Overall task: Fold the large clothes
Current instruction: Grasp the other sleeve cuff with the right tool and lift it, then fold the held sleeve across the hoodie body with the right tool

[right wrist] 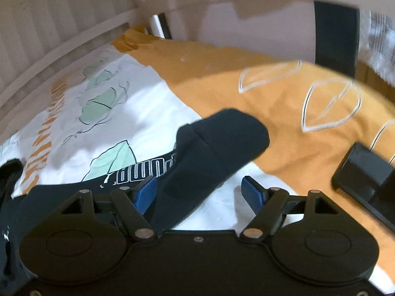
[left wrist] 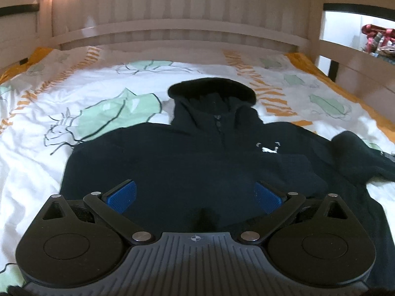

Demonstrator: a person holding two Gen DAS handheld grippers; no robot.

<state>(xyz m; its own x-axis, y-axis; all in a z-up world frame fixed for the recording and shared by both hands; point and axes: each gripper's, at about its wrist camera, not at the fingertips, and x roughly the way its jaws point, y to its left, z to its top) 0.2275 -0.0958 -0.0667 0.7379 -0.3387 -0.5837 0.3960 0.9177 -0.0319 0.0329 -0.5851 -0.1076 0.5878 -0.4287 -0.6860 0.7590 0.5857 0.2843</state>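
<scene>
Lying flat on the bedspread (left wrist: pixel 37 128), the dark hoodie (left wrist: pixel 187 157) runs lengthwise away from the left gripper (left wrist: pixel 195 194), hood toward the headboard (left wrist: pixel 172 32). Its sleeve (right wrist: pixel 212 157) angles off toward the orange border. Both the left and the right gripper (right wrist: pixel 200 192) are spread wide, gripping nothing.

Left gripper (left wrist: pixel 195 194): black body, ribbed grey-blue base plate with a small crosshair mark, 2 round black discs, silver pivot pins, blue ribbed pads (left wrist: pixel 122 196). Right gripper (right wrist: pixel 200 193): matte black base, same discs and linkage arms, small screws, blue pads (right wrist: pixel 145 193).
</scene>
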